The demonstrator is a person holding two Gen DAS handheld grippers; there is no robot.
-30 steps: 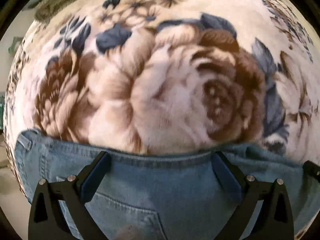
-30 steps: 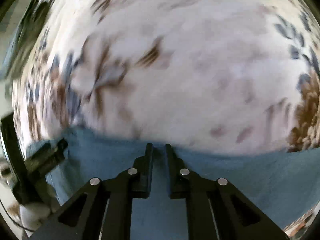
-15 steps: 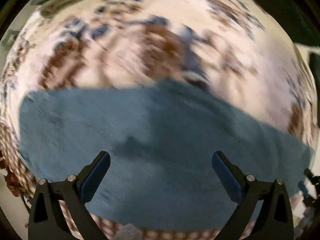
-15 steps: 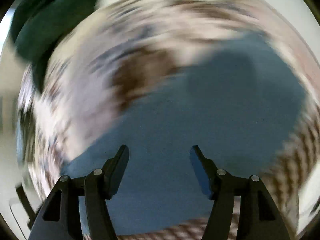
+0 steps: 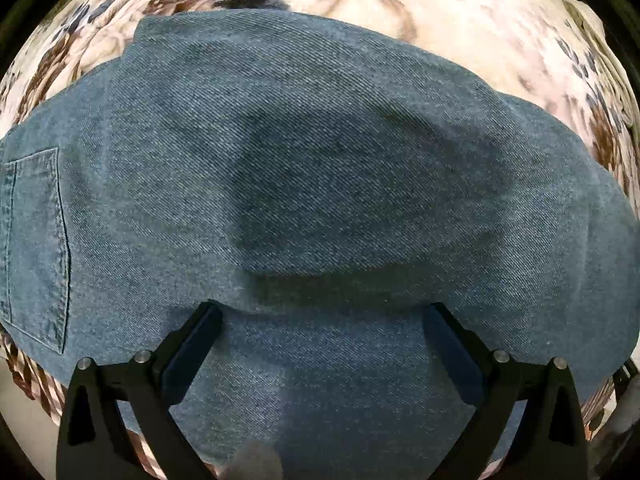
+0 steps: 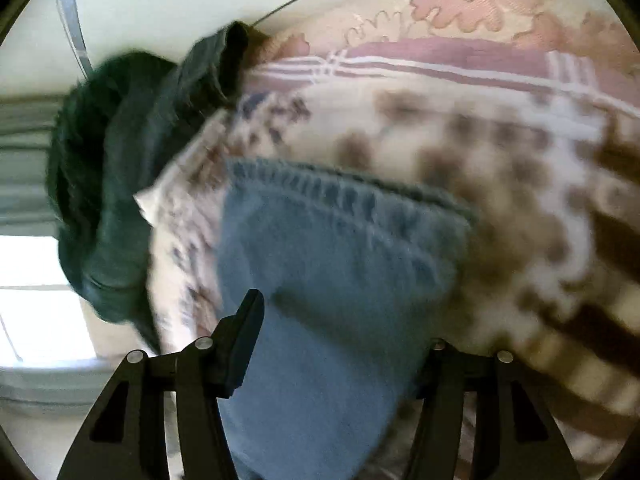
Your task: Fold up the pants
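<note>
Blue denim pants (image 5: 320,184) lie flat on a floral blanket (image 5: 460,20). In the left wrist view they fill most of the frame, with a back pocket (image 5: 36,248) at the left edge. My left gripper (image 5: 322,340) is open and empty just above the denim. In the right wrist view a pant leg (image 6: 328,280) with its stitched hem (image 6: 340,196) stretches away from me. My right gripper (image 6: 340,344) is open over that leg, its right finger partly hidden by the fabric edge.
A dark green garment (image 6: 120,184) lies bunched at the left edge of the bed. A pink patterned cover (image 6: 460,52) lies beyond the blanket. A pale wall (image 6: 180,0) and a bright window (image 6: 36,300) show at the left.
My right gripper has opened and let go of the denim. Both grippers have moved back and turned; the pants now lie spread under them.
</note>
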